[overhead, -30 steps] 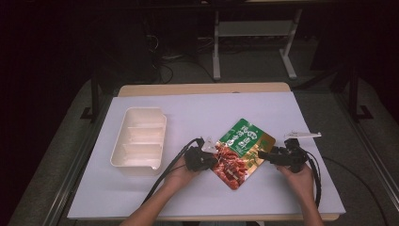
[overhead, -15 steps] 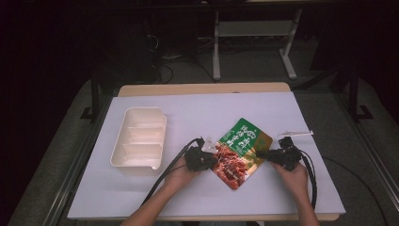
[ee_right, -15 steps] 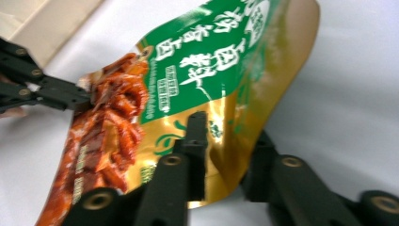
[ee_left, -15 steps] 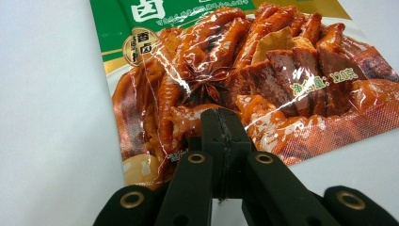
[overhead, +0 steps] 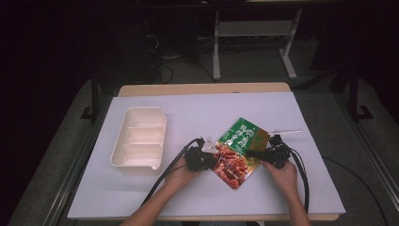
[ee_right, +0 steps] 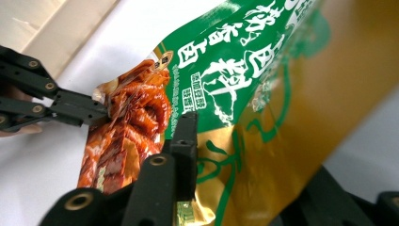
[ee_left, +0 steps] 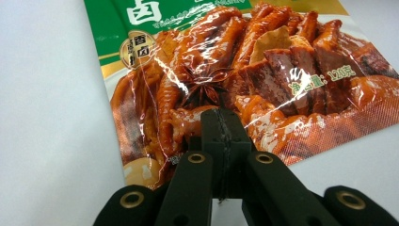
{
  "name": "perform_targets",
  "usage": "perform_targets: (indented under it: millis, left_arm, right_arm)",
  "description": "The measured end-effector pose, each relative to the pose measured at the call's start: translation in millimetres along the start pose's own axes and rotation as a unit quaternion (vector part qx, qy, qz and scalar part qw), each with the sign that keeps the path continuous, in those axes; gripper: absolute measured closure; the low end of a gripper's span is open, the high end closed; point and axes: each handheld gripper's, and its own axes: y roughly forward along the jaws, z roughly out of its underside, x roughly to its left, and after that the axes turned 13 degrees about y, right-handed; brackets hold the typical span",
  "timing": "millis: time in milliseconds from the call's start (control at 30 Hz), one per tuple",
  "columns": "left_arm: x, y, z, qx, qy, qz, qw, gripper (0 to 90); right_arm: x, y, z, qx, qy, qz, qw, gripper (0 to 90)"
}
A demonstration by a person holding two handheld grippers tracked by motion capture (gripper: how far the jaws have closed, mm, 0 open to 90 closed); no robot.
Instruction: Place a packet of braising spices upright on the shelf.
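Note:
A green and red food pouch [overhead: 240, 150] printed with braised meat lies on the white table cover. My left gripper [overhead: 214, 160] is shut on its left edge; the left gripper view has the closed jaws [ee_left: 220, 117] pinching the red part of the pouch [ee_left: 235, 70]. My right gripper [overhead: 251, 153] is at the pouch's right edge. Its jaws have just been opening and stand apart, one over the front of the pouch [ee_right: 244, 70] and one behind it, neither pad visibly pressing. The left gripper [ee_right: 101, 113] also appears in the right gripper view, at the far edge.
A cream tray [overhead: 141, 110] with compartments sits to the left of the pouch, its corner [ee_right: 47, 23] in the right gripper view. A thin white strip [overhead: 284, 132] lies right of the pouch. Cables trail from both grippers toward the table's front edge.
My right gripper has moved left, onto the pouch's right edge. The left gripper and the pouch's left edge have stayed put.

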Motion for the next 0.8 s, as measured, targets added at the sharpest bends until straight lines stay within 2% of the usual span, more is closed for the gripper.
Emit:
perform_targets:
  millis: [133,200,267,333,400,500,533,600,800]
  left_arm:
    - [-2.0,0.7,1.8,-0.012,0.013,-0.008,0.9998,90.0]
    - [-2.8,0.4,3.0,-0.015,0.025,-0.010,0.9995,90.0]
    - [-2.6,0.4,3.5,-0.018,0.024,-0.010,0.9995,90.0]
    - [-0.6,-0.4,4.3,-0.022,0.018,-0.003,0.9996,90.0]
    - [0.3,-1.4,6.0,-0.035,0.014,0.009,0.9992,83.0]
    - [-1.3,-7.7,9.7,-0.058,0.015,0.010,0.9982,80.9]
    - [-1.6,-11.0,11.3,-0.071,0.009,0.015,0.9973,79.7]
    - [-1.3,-17.2,12.8,-0.084,0.014,0.021,0.9962,77.7]
    - [-8.4,-37.3,15.9,-0.120,0.022,0.040,0.9917,73.7]
  right_arm:
    - [2.3,4.7,-1.4,-0.005,0.000,0.011,0.9999,78.2]
    - [4.6,4.4,-1.4,-0.006,-0.007,0.021,0.9997,86.1]
    - [5.3,2.4,-2.2,-0.008,-0.019,0.024,0.9995,88.9]
    - [5.7,0.4,-2.5,-0.012,-0.019,0.019,0.9996,89.6]
    - [6.7,-1.8,-2.6,-0.018,-0.021,0.013,0.9995,89.8]
    - [11.1,-7.0,-3.7,-0.028,-0.040,0.010,0.9988,89.9]
    - [12.1,-7.9,-3.9,-0.030,-0.046,0.011,0.9984,89.9]
    - [14.4,-10.8,-3.7,-0.042,-0.051,0.003,0.9978,89.9]
    - [18.6,-18.0,-2.6,-0.055,-0.059,-0.006,0.9967,90.0]
